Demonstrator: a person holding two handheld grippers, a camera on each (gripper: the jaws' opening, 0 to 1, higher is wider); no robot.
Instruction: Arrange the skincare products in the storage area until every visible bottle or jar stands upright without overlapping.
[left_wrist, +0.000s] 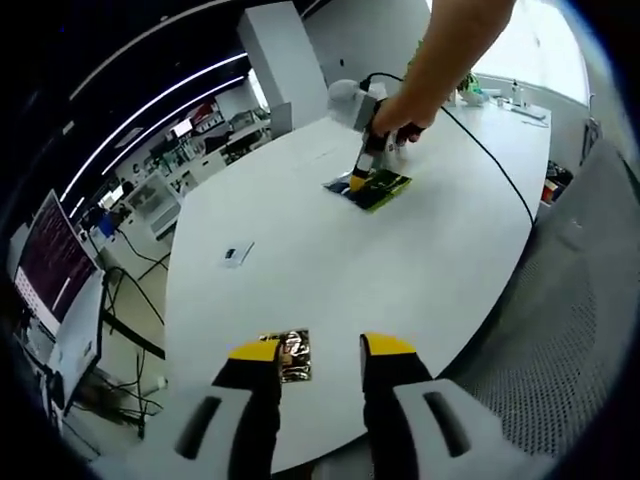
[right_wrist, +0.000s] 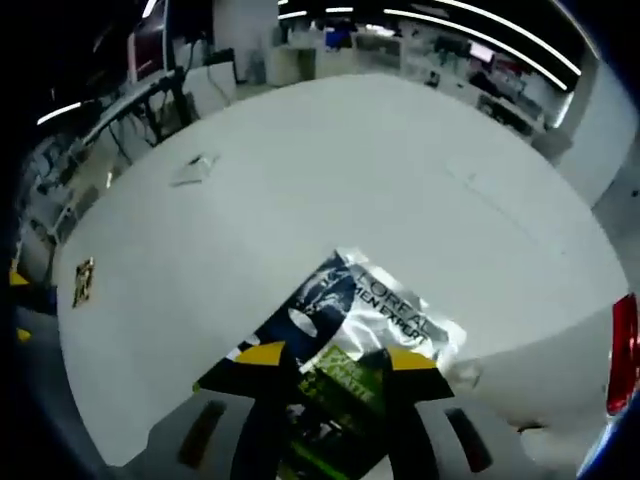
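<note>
Two flat sachets on white table (left_wrist: 330, 250); no bottles or jars visible. Gold sachet (left_wrist: 288, 355) lies between parted, empty left gripper (left_wrist: 322, 352) jaws. Right gripper (right_wrist: 326, 358), 1 o'clock across table, spread over silver-green sachets (right_wrist: 375, 310), not pinching. Arranging judged barely begun.

Your yellow-tipped black claws (left_wrist: 325, 352) hover over a white counter (left_wrist: 400, 270); the sachets (right_wrist: 375, 320) are silver-blue and green; one small packet (left_wrist: 292, 354) is gold.
</note>
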